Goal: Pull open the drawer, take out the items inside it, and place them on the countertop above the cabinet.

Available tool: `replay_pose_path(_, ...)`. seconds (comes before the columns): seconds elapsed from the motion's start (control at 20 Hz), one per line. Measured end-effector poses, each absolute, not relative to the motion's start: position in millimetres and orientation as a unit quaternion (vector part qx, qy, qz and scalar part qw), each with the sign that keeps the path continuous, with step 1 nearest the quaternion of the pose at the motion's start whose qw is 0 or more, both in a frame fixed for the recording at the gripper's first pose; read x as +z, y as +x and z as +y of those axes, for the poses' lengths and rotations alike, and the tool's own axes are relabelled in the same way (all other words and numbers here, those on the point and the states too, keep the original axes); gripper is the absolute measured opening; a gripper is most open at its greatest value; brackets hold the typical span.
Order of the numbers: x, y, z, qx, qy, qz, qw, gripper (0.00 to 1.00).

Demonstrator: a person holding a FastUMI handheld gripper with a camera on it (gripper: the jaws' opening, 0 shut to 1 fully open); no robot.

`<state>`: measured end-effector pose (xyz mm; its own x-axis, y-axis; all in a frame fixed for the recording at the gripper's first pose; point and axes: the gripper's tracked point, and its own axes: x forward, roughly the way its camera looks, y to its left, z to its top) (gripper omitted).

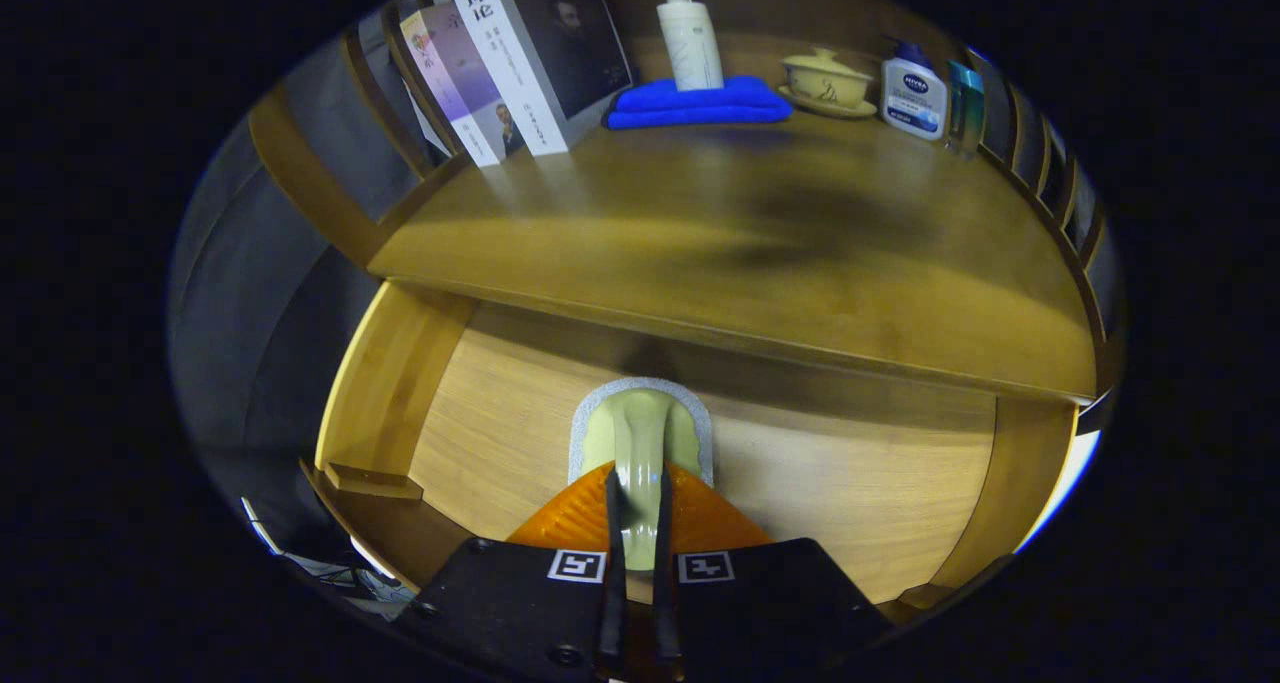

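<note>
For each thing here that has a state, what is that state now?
Drawer: pulled open.
Brush: held by its handle, over the drawer.
Gripper: shut on the brush.
Pump bottle: upright on the blue cloth.
Lidded cup: lid on.
Books: standing, leaning.

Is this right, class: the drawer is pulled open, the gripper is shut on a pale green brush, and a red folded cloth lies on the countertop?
One slip: the folded cloth is blue, not red, as the gripper view shows. The drawer is open, and the gripper is shut on the pale green brush.
</note>
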<state>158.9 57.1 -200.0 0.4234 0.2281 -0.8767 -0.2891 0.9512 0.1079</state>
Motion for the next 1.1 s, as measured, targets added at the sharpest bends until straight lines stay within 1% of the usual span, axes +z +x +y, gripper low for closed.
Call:
replay_pose_path(0.35, -156, 136, 46, 0.173, -0.024, 0.465, 0.868, 0.12)
replay_pose_path(0.7, -86, 137, 55, 0.192, -0.007, 0.398, 0.897, 0.12)
replay_pose_path(0.85, -66, 157, 51, 0.178, -0.001, 0.372, 0.911, 0.12)
replay_pose_path(0.95, -56, 178, 47, 0.153, 0.019, 0.35, 0.924, 0.12)
replay_pose_path(1.1, -58, 208, 39, 0.121, 0.032, 0.343, 0.931, 0.12)
